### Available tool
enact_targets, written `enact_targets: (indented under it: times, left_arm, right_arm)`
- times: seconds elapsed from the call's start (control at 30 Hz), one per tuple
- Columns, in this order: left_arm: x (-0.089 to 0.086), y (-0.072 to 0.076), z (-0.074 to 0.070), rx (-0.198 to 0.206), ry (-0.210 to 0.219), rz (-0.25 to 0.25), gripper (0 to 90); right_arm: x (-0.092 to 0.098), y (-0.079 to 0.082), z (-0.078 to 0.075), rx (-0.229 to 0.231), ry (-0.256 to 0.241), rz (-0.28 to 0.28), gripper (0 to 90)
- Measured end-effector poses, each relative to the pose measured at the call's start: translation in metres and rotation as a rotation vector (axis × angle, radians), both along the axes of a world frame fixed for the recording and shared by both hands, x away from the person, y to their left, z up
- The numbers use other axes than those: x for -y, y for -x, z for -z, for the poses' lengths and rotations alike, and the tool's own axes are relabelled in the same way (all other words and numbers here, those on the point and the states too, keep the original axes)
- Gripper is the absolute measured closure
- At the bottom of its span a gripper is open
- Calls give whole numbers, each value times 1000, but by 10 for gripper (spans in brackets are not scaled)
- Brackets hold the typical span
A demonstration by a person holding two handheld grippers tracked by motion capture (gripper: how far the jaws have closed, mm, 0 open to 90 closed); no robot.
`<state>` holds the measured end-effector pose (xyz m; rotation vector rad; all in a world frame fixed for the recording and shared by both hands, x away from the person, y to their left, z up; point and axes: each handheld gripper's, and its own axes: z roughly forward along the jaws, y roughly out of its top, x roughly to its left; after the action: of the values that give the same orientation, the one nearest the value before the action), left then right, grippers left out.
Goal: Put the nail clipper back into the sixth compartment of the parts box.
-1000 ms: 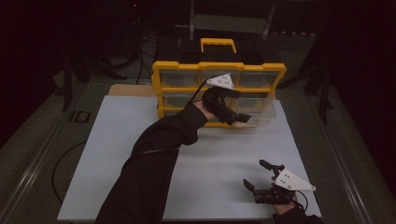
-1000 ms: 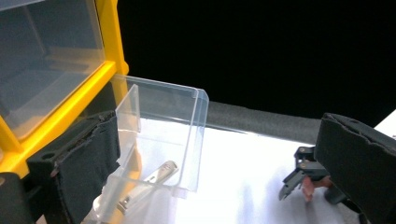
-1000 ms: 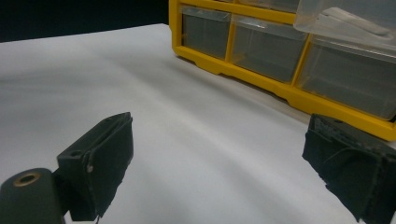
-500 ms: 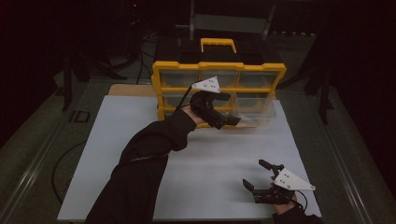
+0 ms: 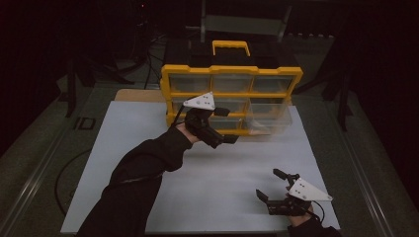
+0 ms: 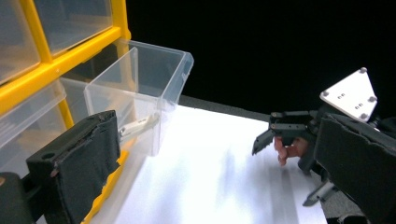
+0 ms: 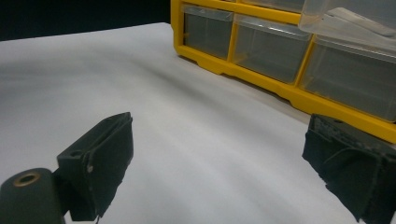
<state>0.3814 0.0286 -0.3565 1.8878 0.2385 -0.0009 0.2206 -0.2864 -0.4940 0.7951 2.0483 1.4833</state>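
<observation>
So we've got a yellow organizer cabinet [image 5: 230, 98] standing at the far side of the white worktop [image 5: 148, 163], and one clear drawer [image 5: 269, 117] on its right side is pulled well out of its slot. From the left claw's own view you can see that drawer [image 6: 140, 88] sticking out past the yellow frame, and there's a small pale object [image 6: 137, 125] lying inside near the bottom. Can't really tell what it is, looks like some little white part.

The left claw [image 5: 225, 126] is up by the front of the cabinet, just beside the pulled-out drawer, jaws spread apart and holding nothing. It isn't touching the drawer as far as I can see. The right claw [image 5: 276, 190] sits low near the front right corner of the worktop, well apart from the cabinet, jaws also wide apart and empty.

My read on progress: the opening part looks done, since the drawer is out. What's left is whatever the drawer was opened for, probably reaching in for that pale piece, or else pushing the drawer back in. Neither claw has anything in it, so I'd call it roughly midway at best.
</observation>
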Motion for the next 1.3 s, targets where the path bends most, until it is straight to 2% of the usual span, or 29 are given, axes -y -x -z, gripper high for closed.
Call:
enact_targets:
  times: [0.13, 0.37, 0.47, 0.67, 0.83, 0.97, 1.13, 1.3]
  left_arm:
    - [-13, 6, 5, 7, 24, -6, 13]
    - [-32, 17, 14, 6, 16, -19, 13]
    - [-48, 26, 21, 0, 31, -34, 13]
    - [-67, 38, 31, 6, 23, -59, 13]
    - [-82, 49, 40, -12, 29, -71, 13]
    - [-92, 56, 46, -9, 25, -85, 13]
    - [-110, 67, 59, -12, 12, -115, 13]
    - [-121, 75, 71, -23, 24, -131, 13]
  right_arm:
    - [0, 0, 0, -1, -2, -3, 86]
    - [0, -1, 0, -6, -7, 4, 86]
    - [-1, -1, 0, -4, -1, 1, 87]
    - [-1, -1, 1, -3, 3, 3, 87]
    - [-2, -1, 1, -9, 4, 1, 87]
    - [-2, -1, 1, -11, 6, 1, 86]
    - [-3, -1, 1, -9, 7, -1, 86]
    - [-3, -2, 1, -9, 9, -1, 87]
